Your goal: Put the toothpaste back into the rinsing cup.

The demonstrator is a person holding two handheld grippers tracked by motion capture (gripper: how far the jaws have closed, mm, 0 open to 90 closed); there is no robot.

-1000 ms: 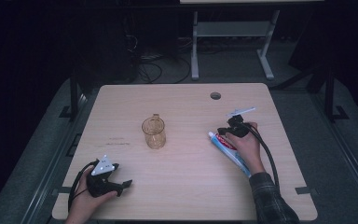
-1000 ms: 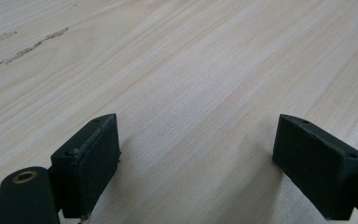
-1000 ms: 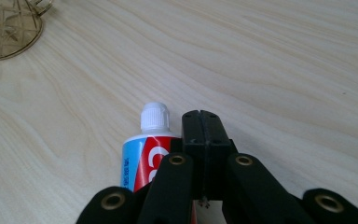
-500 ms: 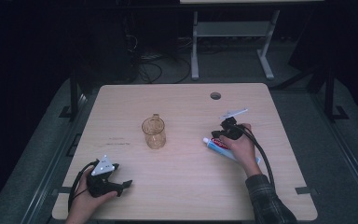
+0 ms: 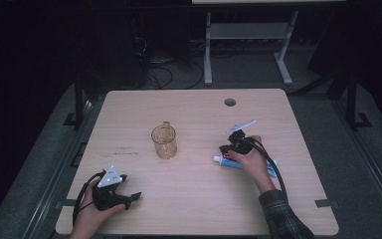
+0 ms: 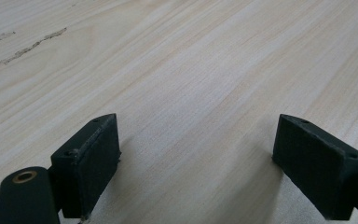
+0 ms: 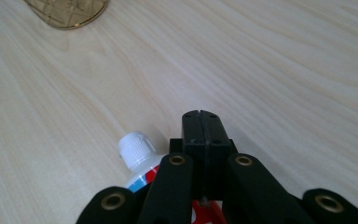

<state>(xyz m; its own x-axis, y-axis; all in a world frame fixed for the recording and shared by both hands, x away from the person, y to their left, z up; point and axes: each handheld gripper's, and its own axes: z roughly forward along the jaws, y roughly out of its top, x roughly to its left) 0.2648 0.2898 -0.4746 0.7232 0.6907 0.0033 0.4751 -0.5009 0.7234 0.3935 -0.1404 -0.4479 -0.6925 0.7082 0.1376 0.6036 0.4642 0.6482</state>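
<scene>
While the right tongs (image 7: 200, 122) are clenched empty above the toothpaste tube (image 7: 137, 161) lying on the desk (image 5: 194, 199) and the left tongs (image 6: 196, 158) are released, the jaws should be opened before the tube is gripped.

My right gripper (image 7: 202, 122) is matt black, its linkage arms pinned with brass-coloured rivets and two small screw holes in each pad face. A grey three-cornered plate crowns my left gripper (image 5: 132, 198), and black cable loops from both bodies. My right forearm wears a dark plaid sleeve (image 5: 281, 217), cuffed behind that gripper.
</scene>
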